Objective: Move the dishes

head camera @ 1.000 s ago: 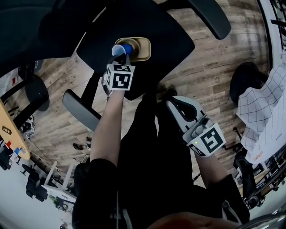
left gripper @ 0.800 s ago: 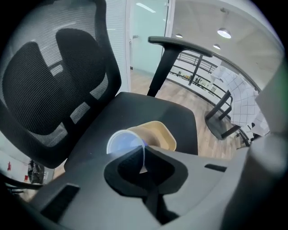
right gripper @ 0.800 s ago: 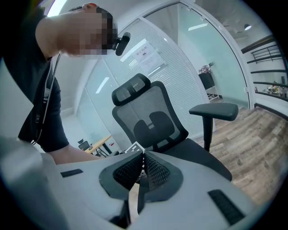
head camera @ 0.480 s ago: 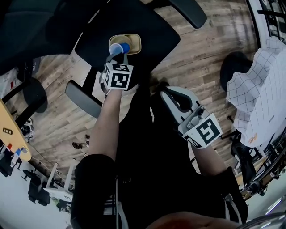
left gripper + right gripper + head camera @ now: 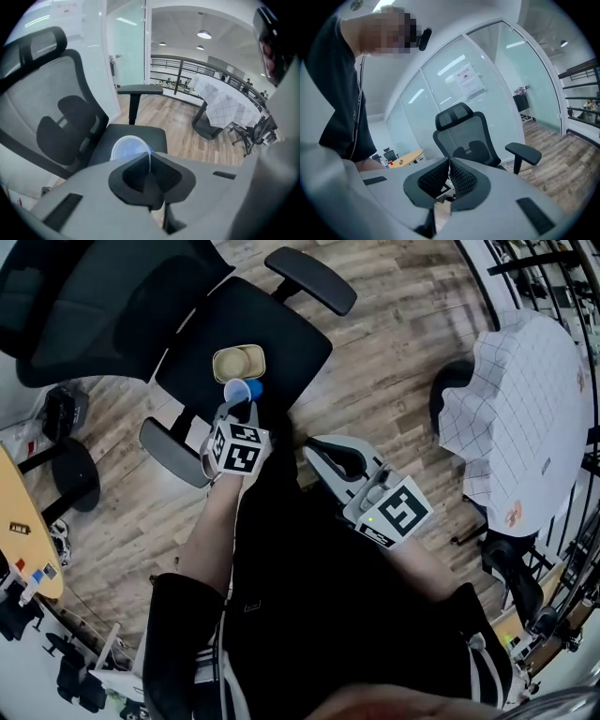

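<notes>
My left gripper [image 5: 246, 409] is shut on the thin rim of a light blue plastic cup [image 5: 241, 391] and holds it above the black seat [image 5: 291, 334] of an office chair. In the left gripper view the cup [image 5: 127, 148] shows just beyond the jaws, its rim pinched at my left gripper [image 5: 150, 159]. A tan bowl [image 5: 239, 363] lies on the seat, just beyond the cup. My right gripper [image 5: 315, 444] hangs in front of the person's body, to the right of the chair. In its own view my right gripper [image 5: 449, 165] is shut, with nothing between the pads.
The chair has a mesh backrest [image 5: 103, 306] and two armrests [image 5: 309, 279], [image 5: 173, 451]. A table under a chequered cloth [image 5: 525, 399] stands at the right, with a dark chair [image 5: 452, 390] beside it. Wood flooring lies all round.
Both grippers have risen. The blue cup has come up off the seat, away from the tan bowl. The chair now looks smaller and more of the room shows.
</notes>
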### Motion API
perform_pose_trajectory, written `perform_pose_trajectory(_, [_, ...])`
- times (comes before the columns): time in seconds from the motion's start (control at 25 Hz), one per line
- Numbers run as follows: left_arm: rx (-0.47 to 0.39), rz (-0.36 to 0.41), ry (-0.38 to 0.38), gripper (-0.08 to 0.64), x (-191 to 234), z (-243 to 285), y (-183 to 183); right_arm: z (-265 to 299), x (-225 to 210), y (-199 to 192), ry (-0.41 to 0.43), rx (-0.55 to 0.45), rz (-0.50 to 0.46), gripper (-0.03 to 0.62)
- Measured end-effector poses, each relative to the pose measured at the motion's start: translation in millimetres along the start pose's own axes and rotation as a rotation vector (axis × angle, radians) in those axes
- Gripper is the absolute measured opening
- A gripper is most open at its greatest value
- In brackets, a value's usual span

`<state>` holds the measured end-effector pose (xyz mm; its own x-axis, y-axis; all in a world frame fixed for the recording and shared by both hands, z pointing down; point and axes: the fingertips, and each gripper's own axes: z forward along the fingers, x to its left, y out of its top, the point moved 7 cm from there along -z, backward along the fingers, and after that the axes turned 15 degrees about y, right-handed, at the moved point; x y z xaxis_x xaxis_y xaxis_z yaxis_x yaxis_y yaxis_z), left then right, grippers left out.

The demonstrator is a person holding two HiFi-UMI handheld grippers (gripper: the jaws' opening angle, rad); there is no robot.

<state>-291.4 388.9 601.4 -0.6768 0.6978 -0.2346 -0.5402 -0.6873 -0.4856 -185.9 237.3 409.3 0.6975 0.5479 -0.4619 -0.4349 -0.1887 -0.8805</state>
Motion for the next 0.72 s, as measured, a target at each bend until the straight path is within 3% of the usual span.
perform_pose_trajectory(0.36, [-0.132, 0.217, -0.019, 0.014, -104, -98, 28, -122, 75, -26, -0.079, -0.035, -0.081, 0.021])
perform_pose_trajectory(0.72, [-0.281, 0.386, -0.139, 0.014, -232, -178, 59, -260, 155, -75, -0.305, -0.148, -0.079, 0.021])
